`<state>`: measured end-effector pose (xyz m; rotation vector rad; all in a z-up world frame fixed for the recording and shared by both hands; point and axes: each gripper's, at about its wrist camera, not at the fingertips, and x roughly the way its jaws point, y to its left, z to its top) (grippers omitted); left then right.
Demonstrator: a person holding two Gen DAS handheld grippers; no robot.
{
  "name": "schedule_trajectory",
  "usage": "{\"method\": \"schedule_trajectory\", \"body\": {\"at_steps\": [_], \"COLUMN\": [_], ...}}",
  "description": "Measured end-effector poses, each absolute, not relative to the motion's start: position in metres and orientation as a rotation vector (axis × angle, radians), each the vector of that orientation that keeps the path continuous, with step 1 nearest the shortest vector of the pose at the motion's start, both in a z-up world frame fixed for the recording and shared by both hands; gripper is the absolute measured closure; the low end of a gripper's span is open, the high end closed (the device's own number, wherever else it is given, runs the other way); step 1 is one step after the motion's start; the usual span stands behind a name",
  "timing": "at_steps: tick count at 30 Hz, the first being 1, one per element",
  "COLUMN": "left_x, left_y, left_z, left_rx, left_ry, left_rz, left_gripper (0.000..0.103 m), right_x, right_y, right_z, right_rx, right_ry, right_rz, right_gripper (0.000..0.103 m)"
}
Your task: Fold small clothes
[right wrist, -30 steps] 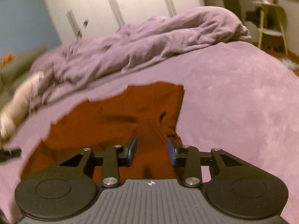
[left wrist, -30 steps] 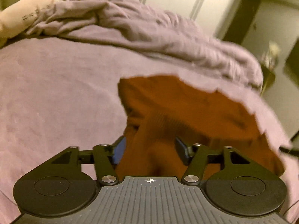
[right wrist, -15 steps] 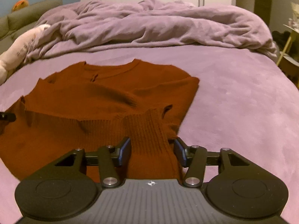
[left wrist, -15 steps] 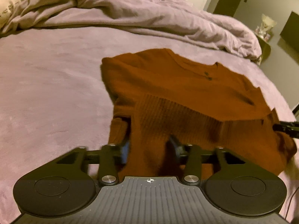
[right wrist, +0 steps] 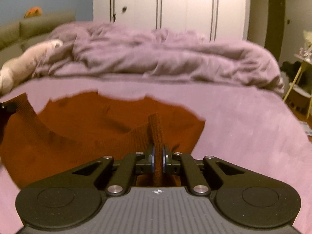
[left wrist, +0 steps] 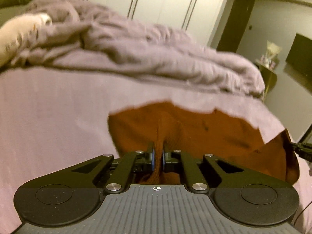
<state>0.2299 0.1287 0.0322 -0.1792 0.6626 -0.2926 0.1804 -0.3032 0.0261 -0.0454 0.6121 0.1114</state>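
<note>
A rust-orange knitted sweater [left wrist: 195, 128] lies on the purple bed sheet [left wrist: 48, 117]. My left gripper [left wrist: 158, 148] is shut on a pinched fold of its ribbed hem near the left corner, and the fabric rises between the pads. In the right wrist view the sweater [right wrist: 87, 128] spreads to the left. My right gripper [right wrist: 158, 150] has its jaws closing, pads pressing an upright fold of ribbed hem at the right corner. The hem is lifted off the sheet between the two grippers. The other gripper's tip [right wrist: 7, 107] shows at the left edge.
A crumpled purple duvet [left wrist: 156, 54] is heaped across the far side of the bed, with a pale pillow [left wrist: 17, 37] at its left. White wardrobe doors [right wrist: 165, 5] stand behind. A small yellow-legged side table [right wrist: 304, 64] is beside the bed on the right.
Both grippers have closed onto the sweater's hem, which before lay between open jaws. Both have risen a little, lifting the hem, and the views tilt up toward the wardrobe.
</note>
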Motion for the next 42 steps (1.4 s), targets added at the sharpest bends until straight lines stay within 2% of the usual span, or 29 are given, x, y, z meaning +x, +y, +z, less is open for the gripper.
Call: {"method": "schedule_trajectory", "body": {"at_steps": [5, 10, 12, 14, 15, 17, 18, 19, 20, 21, 27, 32, 36, 42], "left_x": [0.266, 0.293, 0.290, 0.289, 0.291, 0.292, 0.293, 0.293, 0.292, 0.290, 0.280, 0.325, 0.369, 0.405], "left_y": [0.128, 0.119, 0.120, 0.123, 0.123, 0.123, 0.121, 0.119, 0.118, 0.119, 0.121, 0.115, 0.095, 0.069], "left_z": [0.026, -0.032, -0.040, -0.042, -0.043, -0.042, -0.042, -0.042, -0.040, -0.037, 0.016, 0.045, 0.028, -0.049], "left_rx": [-0.205, -0.196, -0.189, -0.208, -0.211, -0.199, -0.186, -0.166, -0.156, -0.150, -0.106, -0.113, -0.108, -0.019], "left_ry": [0.645, 0.820, 0.822, 0.810, 0.813, 0.817, 0.816, 0.818, 0.813, 0.805, 0.657, 0.553, 0.532, 0.655], "left_rz": [-0.237, -0.224, -0.250, -0.299, -0.312, -0.315, -0.312, -0.295, -0.294, -0.296, -0.275, -0.163, -0.077, 0.032], "left_gripper": [0.094, 0.092, 0.077, 0.066, 0.066, 0.070, 0.091, 0.095, 0.095, 0.095, 0.095, 0.095, 0.095, 0.095], "right_x": [0.212, 0.249, 0.252, 0.254, 0.257, 0.262, 0.264, 0.265, 0.266, 0.264, 0.254, 0.288, 0.339, 0.383], "right_y": [-0.306, -0.310, -0.309, -0.307, -0.307, -0.307, -0.306, -0.304, -0.301, -0.298, -0.288, -0.284, -0.283, -0.278], "right_z": [0.029, -0.014, -0.022, -0.024, -0.025, -0.028, -0.030, -0.031, -0.030, -0.029, 0.006, 0.039, 0.032, -0.029], "right_rx": [0.004, 0.036, 0.020, -0.005, -0.018, -0.019, -0.026, -0.043, -0.071, -0.097, -0.158, -0.147, -0.138, -0.159], "right_ry": [0.566, 0.728, 0.759, 0.759, 0.768, 0.788, 0.790, 0.787, 0.783, 0.775, 0.626, 0.480, 0.452, 0.555], "right_rz": [0.002, -0.004, 0.009, 0.029, 0.034, 0.055, 0.055, 0.054, 0.046, 0.041, 0.039, -0.067, -0.175, -0.248], "right_gripper": [0.097, 0.096, 0.093, 0.088, 0.083, 0.082, 0.082, 0.084, 0.093, 0.096, 0.097, 0.097, 0.097, 0.097]}}
